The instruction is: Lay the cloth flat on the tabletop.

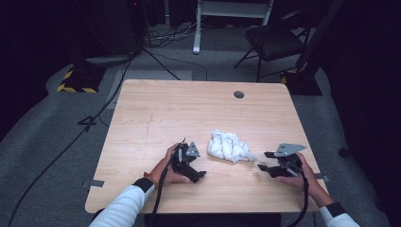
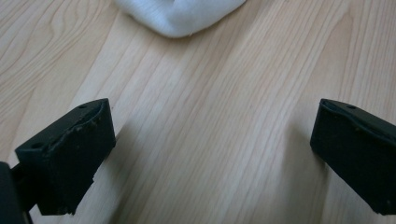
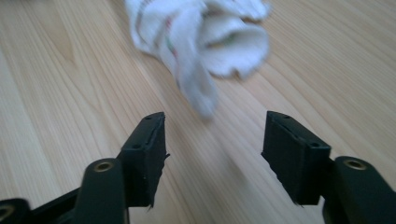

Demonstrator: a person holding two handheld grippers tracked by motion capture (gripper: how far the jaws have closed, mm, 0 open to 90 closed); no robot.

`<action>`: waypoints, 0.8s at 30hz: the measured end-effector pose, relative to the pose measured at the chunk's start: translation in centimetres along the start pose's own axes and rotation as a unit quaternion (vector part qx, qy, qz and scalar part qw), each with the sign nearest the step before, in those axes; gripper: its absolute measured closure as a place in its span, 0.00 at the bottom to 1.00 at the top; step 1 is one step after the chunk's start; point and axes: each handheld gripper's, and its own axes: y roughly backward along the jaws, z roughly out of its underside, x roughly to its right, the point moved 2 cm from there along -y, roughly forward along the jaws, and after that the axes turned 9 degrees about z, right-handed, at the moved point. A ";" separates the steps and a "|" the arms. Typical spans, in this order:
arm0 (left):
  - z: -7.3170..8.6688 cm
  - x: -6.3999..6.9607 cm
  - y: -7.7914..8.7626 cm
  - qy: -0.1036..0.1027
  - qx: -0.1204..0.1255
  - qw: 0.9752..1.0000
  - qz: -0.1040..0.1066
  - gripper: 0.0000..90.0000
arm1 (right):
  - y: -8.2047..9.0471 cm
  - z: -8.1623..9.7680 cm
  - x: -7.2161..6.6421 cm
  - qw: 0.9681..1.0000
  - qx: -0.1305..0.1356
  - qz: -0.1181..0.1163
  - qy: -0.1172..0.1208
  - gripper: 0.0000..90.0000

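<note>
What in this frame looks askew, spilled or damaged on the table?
Only the crumpled white cloth stands out: it lies bunched in a heap on the light wooden table, not spread or folded, with one corner trailing towards the right tongs. The pad edges of those tongs look slightly frayed. Nothing looks spilled.

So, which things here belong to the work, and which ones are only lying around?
In the work:
- white cloth, crumpled on the table
- left hand-held gripper, jaws open
- right hand-held gripper, jaws open, nothing between them

Lying about:
- black chair on the floor
- cables on the floor
</note>
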 end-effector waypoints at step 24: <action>-8.1 -0.6 -3.3 -0.030 0.073 0.997 0.006 0.35 | -2.9 -3.1 -2.5 0.999 0.027 -0.019 0.039 0.96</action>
